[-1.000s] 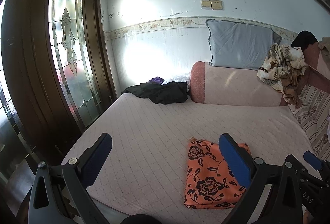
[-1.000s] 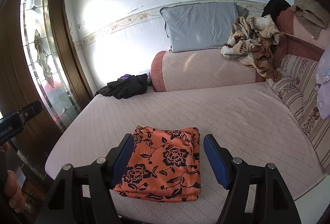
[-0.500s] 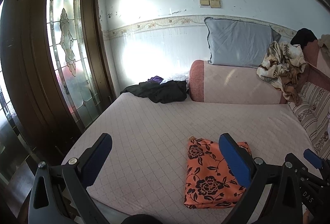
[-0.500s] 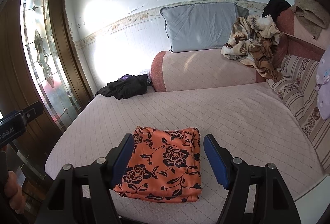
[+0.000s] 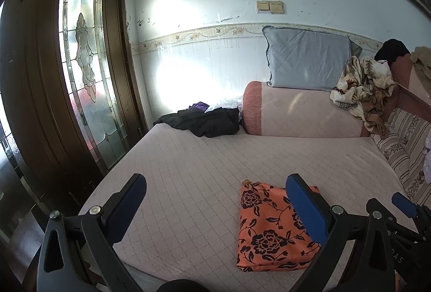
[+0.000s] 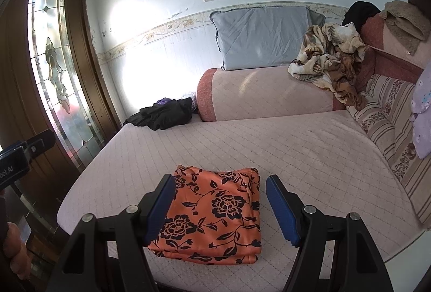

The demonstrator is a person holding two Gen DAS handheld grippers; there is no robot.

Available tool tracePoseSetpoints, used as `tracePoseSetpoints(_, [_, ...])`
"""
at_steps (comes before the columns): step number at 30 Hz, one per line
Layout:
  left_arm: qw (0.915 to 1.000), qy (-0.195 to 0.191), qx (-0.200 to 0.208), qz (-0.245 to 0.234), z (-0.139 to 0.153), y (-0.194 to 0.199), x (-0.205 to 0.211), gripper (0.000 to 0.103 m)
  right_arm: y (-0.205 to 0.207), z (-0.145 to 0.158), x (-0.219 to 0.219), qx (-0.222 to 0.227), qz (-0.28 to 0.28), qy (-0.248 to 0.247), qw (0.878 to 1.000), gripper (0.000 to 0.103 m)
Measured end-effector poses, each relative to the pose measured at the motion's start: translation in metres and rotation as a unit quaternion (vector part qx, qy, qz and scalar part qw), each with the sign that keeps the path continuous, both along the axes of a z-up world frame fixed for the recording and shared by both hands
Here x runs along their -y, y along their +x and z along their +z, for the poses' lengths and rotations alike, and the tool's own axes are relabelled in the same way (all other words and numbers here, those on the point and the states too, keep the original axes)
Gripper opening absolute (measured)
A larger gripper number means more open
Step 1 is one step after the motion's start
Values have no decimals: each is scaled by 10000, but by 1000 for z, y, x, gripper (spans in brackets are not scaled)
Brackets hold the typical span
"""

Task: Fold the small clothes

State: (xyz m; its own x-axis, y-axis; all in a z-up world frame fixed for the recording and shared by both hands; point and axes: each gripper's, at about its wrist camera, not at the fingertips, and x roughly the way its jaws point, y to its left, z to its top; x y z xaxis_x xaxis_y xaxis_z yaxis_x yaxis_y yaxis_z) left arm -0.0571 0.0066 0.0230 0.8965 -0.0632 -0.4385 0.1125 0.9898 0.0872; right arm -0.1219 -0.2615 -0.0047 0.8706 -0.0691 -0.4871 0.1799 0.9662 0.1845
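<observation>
An orange cloth with black flowers lies folded into a flat rectangle near the front edge of the pink quilted bed. My right gripper hovers just in front of it, open, its blue pads apart with nothing between them. In the left wrist view the same folded cloth lies at lower right, partly behind the right pad. My left gripper stands wide open over bare quilt to the left of the cloth, holding nothing.
A heap of black and purple clothes lies at the bed's far left corner. A pink bolster, a grey pillow and a crumpled patterned blanket line the back. A brown door with stained glass stands left.
</observation>
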Motion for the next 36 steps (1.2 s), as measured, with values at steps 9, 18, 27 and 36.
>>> tracePoseSetpoints(9, [9999, -38, 66, -104, 5, -9, -3, 103, -7, 10, -6, 112, -21, -88, 9999, 73])
tracePoseSetpoints(18, [9996, -109, 83, -260, 7, -13, -6, 103, -12, 15, -16, 171, -3, -209, 9996, 73])
tracePoseSetpoints(27, [9994, -114, 54, -318, 4, -9, -6, 103, -10, 12, -15, 97, -45, -250, 9996, 73])
tracePoseSetpoints(36, [9993, -66, -32, -374, -3, -3, 2, 103, -3, 4, -10, -32, -77, -220, 9997, 73])
